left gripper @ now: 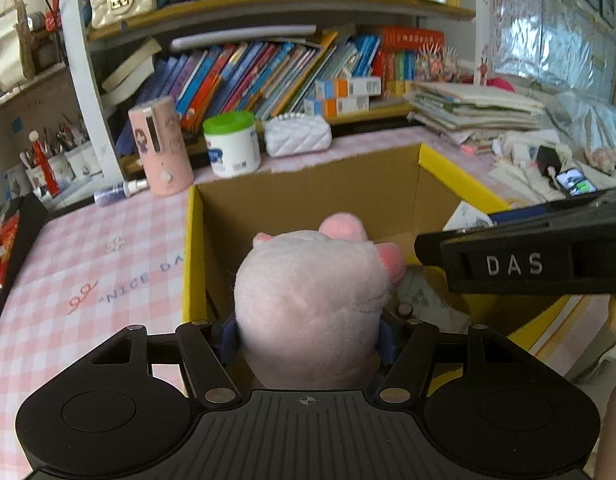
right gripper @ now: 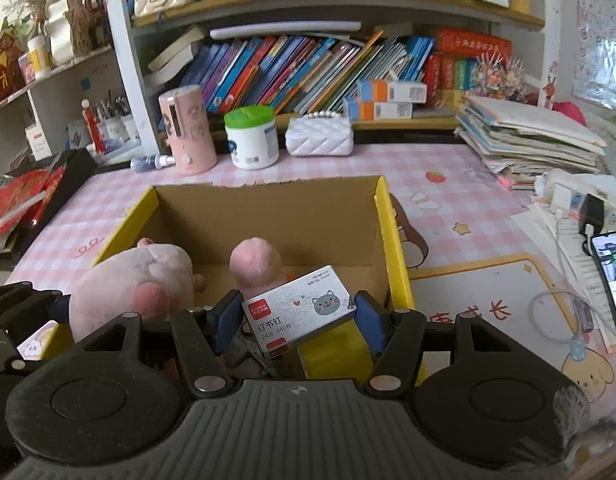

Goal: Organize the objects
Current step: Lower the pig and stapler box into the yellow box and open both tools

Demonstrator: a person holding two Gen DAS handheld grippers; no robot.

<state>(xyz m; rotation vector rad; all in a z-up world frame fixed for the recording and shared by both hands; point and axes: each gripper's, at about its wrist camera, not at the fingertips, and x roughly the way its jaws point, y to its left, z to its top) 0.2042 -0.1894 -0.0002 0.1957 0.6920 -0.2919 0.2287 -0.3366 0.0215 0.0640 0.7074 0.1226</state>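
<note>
A pale pink plush pig sits between the blue pads of my left gripper, which is shut on it above the near end of an open cardboard box with yellow outer walls. In the right wrist view the pig hangs over the box's left wall. My right gripper is shut on a small white staple box with a cat drawing, held tilted over the box's near right part. A rounded pink plush part shows just behind it. The right gripper's black housing enters the left wrist view from the right.
On the pink checked tablecloth behind the box stand a pink cylinder, a green-lidded tub, a white quilted purse and a lying spray bottle. A pile of books and a phone are at the right.
</note>
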